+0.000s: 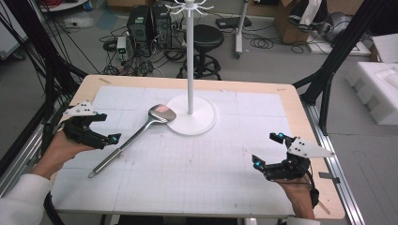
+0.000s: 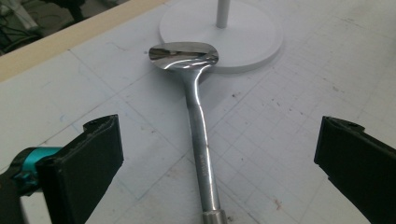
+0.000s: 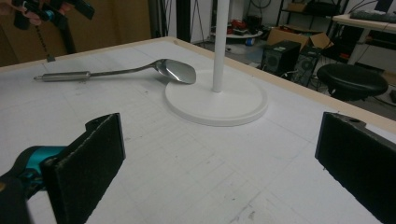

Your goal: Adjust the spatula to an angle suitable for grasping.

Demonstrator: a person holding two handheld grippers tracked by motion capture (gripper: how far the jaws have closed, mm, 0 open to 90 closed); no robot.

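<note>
Nothing grabbed yet: your left hand-held gripper is wide open w/ the ladle handle between its jaws; right hand-held gripper open, empty, well off the ladle.

In the left gripper view, the ladle runs off the bottom edge, its handle end cut away. The stand loses its pole at the top edge there. In the high view, the person's left sleeve is cropped at the corner.
</note>
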